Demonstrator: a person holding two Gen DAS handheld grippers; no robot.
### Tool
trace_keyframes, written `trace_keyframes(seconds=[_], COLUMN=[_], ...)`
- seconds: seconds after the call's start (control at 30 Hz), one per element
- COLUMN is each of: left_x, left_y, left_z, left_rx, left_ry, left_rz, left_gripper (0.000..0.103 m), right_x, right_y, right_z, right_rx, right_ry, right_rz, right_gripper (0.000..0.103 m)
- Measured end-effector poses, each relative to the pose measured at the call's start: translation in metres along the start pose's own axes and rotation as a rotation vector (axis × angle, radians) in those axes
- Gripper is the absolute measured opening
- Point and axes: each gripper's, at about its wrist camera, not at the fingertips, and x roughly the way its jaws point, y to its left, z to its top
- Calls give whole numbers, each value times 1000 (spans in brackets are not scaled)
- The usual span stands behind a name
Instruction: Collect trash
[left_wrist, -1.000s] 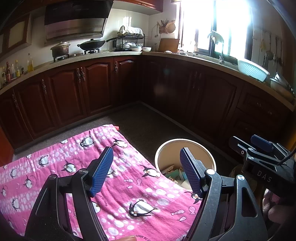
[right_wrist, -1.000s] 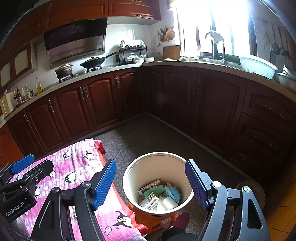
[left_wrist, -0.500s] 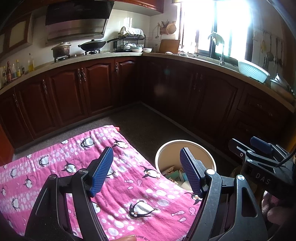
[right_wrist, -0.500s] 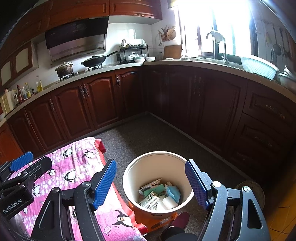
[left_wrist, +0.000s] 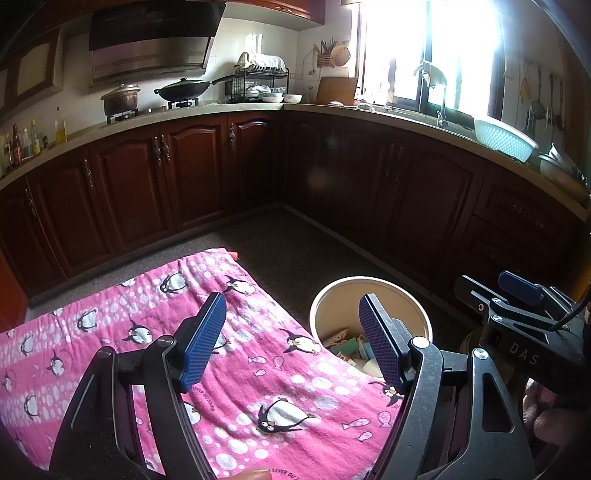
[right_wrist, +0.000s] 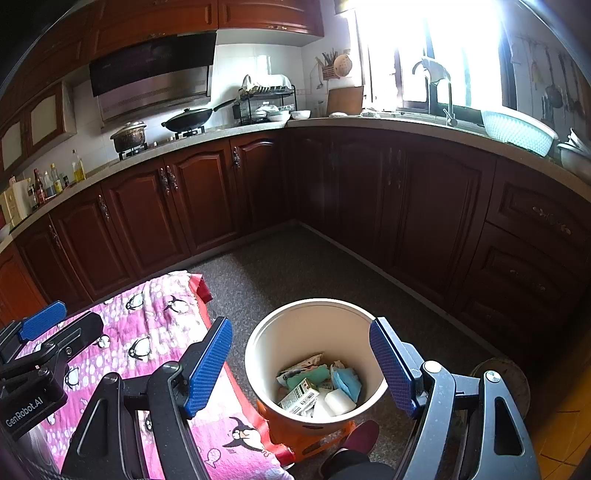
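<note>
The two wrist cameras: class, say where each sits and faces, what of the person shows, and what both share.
Left wrist: on the left gripper, angled down over the pink penguin-print cloth; the right gripper shows.
Right wrist: on the right gripper, over the cream round bin of trash; a dark red shoe shows.
Shared: cloth, bin, dark wooden cabinets.

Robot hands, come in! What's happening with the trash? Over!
Left gripper open, empty. Right gripper open, empty, above bin. Trash already inside bin. Penguin cloth bare, nothing in the way.
</note>
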Motion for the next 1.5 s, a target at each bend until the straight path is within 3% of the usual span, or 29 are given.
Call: trace_keyframes(seconds=[1.5], left_x=[3], left_y=[0], left_z=[-4], left_rx=[-1], left_ry=[9], left_rz=[8], left_gripper=[74], right_x=[7], right_y=[-1], right_z=[0], right_rx=[-10], right_ry=[22], right_rz=[7], right_gripper=[75])
